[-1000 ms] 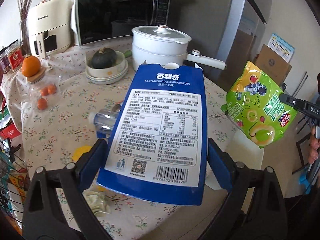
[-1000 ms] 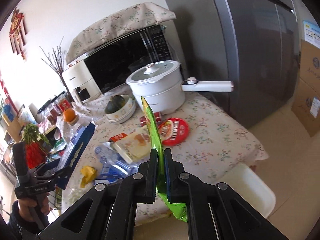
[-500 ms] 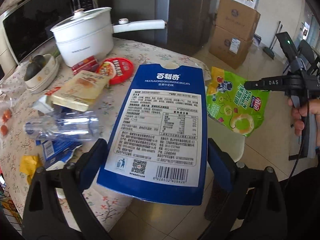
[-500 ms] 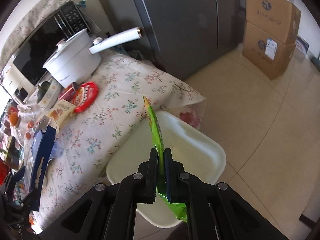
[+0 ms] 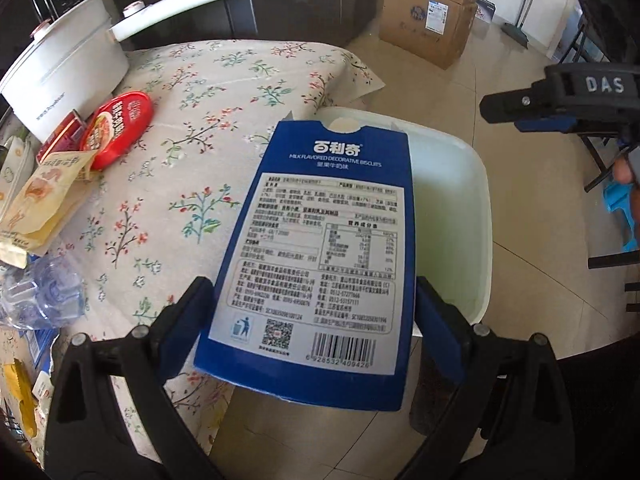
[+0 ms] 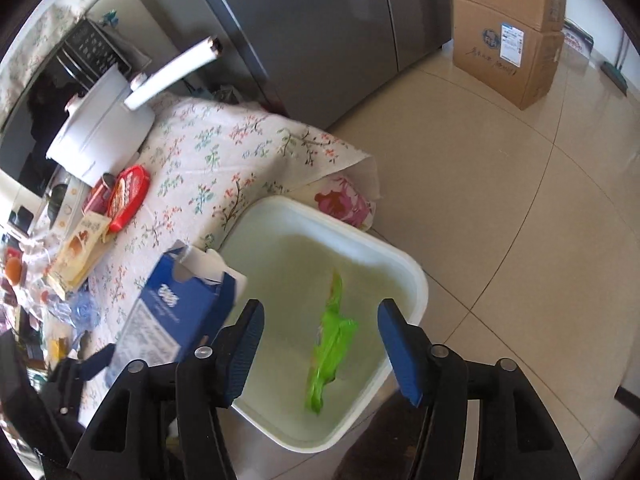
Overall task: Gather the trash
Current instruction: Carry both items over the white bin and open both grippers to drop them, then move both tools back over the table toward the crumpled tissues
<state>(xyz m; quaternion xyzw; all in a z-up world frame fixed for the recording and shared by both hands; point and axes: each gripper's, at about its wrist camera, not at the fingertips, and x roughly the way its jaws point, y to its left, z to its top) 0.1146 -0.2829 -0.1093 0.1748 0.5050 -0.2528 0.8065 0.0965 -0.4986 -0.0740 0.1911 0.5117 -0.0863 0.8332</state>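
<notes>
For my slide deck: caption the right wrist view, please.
Right gripper opening above the white bin, green snack bag dropping in; left gripper's blue biscuit box waits alongside.

A home kitchen: a grey fridge (image 6: 320, 32), a microwave (image 6: 60, 80), a white cooking pot (image 5: 64, 80), a floral-clothed desk (image 5: 208, 128).

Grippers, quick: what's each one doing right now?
Left gripper: shut on the blue biscuit box.
Right gripper: jaws opening, nothing between them; green snack bag is in the white bin.
</notes>
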